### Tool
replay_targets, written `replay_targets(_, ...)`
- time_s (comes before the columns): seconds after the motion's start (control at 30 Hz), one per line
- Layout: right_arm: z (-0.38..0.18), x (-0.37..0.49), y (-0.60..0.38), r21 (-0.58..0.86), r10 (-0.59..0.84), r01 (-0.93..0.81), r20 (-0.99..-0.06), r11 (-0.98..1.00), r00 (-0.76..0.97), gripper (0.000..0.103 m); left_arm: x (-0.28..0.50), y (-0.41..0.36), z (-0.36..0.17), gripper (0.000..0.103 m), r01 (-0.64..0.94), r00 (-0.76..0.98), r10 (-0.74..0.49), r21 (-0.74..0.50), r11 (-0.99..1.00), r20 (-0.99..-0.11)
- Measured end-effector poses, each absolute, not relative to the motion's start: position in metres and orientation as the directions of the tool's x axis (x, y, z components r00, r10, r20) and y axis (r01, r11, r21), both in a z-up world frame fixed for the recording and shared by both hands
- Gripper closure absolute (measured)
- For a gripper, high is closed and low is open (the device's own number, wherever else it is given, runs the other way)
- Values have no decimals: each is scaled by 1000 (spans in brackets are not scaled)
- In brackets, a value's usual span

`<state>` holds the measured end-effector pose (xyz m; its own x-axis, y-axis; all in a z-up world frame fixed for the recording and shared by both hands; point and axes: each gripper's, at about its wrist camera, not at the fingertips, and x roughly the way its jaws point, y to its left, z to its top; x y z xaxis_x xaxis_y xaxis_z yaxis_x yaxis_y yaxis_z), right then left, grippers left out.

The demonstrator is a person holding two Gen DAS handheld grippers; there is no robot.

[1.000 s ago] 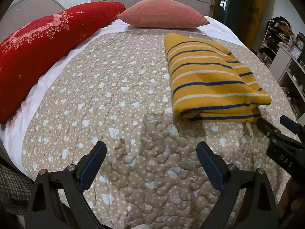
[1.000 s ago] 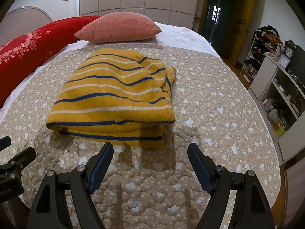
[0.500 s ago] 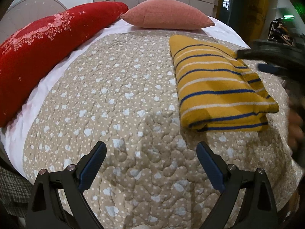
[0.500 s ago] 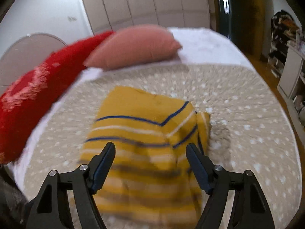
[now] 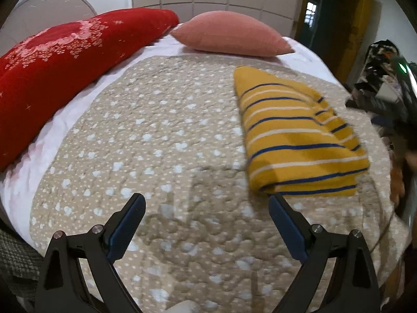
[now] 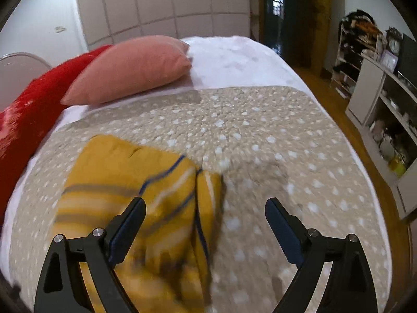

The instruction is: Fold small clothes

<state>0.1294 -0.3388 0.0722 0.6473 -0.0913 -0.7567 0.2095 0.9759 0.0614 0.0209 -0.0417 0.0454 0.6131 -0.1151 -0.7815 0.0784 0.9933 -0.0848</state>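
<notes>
Striped sweater [image 5: 299,140]: mustard-yellow knit with navy and cream stripes, folded into a thick rectangle, lying on the right half of the quilt as your left camera is showing it.

Left gripper [image 5: 206,208]: you are angling it steeply down over bare quilt, its tips just short of the sweater's near corner. Its blue-padded fingers [image 5: 127,224] are standing wide apart with nothing between them.

Right gripper [image 6: 206,211]: you are tilting it down above the sweater's right edge. Its jaws are opening, and the folded edge of the sweater [image 6: 135,182] is passing below the gap, the pads pressing on nothing. Motion blur is smearing the knit nearest the lens.

Quilt [image 5: 161,135]: beige, dotted with white, covering the round bed over a white sheet [image 6: 234,60].

Pillows: a pink cushion [image 5: 229,34] is sitting at the head of the bed, well apart from the sweater; a long red embroidered bolster [image 5: 65,62] is lying along the left edge.

Shelving [image 6: 388,109]: a white open unit is standing beside the bed, holding small items too blurred to name.
</notes>
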Motion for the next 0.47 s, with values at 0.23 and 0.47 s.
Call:
replay_targets(0.23,52,27,-313,-12,-112,160,-764,987,636,7,7,-77,40,8,165,568,-170,-91,982,-806)
replay_targets(0.47,23,-15,-280,-53,-104,100,-778,994,620,7,-7,-81,30,8,153,537,-147,-76,985,-830)
